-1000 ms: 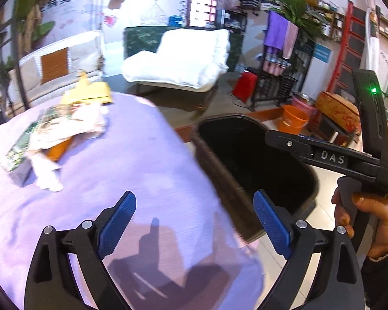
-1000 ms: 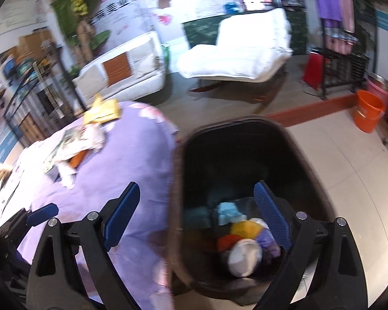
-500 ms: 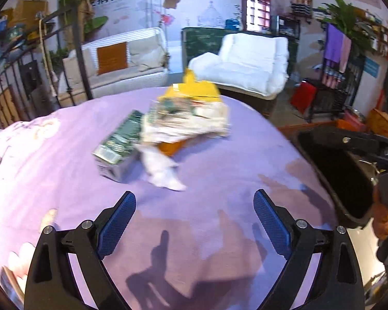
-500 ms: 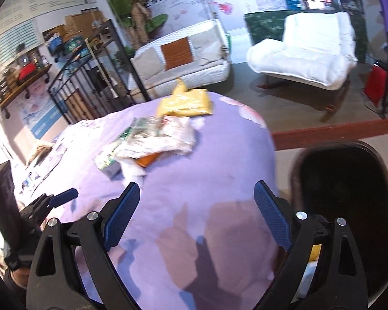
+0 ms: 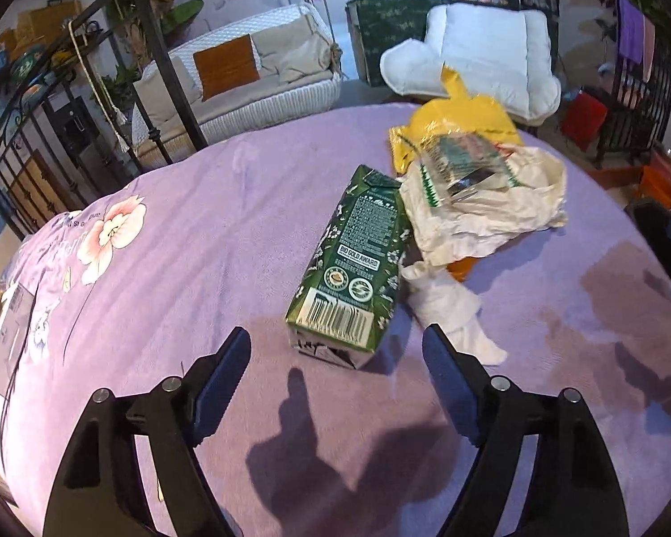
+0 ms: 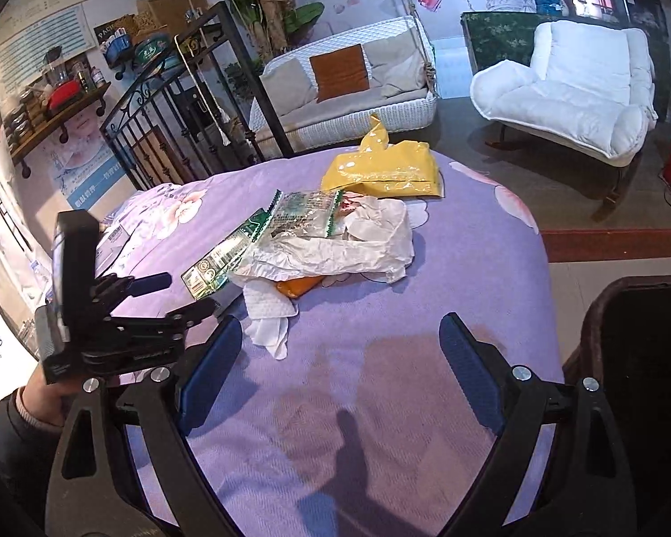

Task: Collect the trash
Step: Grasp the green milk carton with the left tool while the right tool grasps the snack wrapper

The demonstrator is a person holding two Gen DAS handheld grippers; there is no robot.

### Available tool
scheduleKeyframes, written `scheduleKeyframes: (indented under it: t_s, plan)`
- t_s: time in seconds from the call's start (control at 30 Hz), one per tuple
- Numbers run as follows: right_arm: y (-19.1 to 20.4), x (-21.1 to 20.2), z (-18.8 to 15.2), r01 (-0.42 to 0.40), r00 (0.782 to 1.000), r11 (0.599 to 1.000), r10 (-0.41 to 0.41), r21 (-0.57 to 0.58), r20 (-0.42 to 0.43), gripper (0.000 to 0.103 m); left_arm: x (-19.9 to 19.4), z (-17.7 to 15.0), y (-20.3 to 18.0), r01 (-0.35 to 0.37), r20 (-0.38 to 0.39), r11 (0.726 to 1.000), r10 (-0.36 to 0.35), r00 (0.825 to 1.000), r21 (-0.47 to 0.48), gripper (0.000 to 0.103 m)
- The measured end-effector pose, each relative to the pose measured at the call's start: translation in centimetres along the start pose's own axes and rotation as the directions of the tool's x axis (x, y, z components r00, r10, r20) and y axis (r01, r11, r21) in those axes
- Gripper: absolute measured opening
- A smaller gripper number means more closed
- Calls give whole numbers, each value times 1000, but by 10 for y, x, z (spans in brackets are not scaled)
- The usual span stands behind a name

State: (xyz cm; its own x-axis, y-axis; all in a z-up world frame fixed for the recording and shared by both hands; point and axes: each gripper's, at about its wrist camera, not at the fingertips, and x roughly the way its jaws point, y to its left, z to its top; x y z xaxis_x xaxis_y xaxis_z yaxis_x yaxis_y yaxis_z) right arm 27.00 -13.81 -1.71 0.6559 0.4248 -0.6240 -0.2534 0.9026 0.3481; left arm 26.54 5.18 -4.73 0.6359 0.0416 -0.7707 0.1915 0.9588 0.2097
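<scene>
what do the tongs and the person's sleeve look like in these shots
Both tongs are black plastic frames with cut-out arms, silver pivot screws and dark blue ribbed pads: the left tongs and the right tongs match. From the right wrist view, the left one carries a boxy black body, held by a hand in a dark sleeve with a lighter cuff.

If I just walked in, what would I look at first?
Probably the pile of rubbish in the middle of the purple cloth: a green carton lying on its side, with crumpled white paper and a yellow bag just behind it. The left gripper is right in front of the carton, its jaws closing with nothing between them yet.
</scene>
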Motion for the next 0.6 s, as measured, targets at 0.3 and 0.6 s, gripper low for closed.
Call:
scheduleKeyframes:
  t_s: [0.3,0.6]
  plan:
    - [20,37,24,-25,999,999,24,-37,-29,89,30,10,0,4,-26,1000,-5,1000,-18,57]
    - [42,95,60,20,999,997,-23,-75,-49,89,-21,-3,19,29,85,978,-12,996,-204,49]
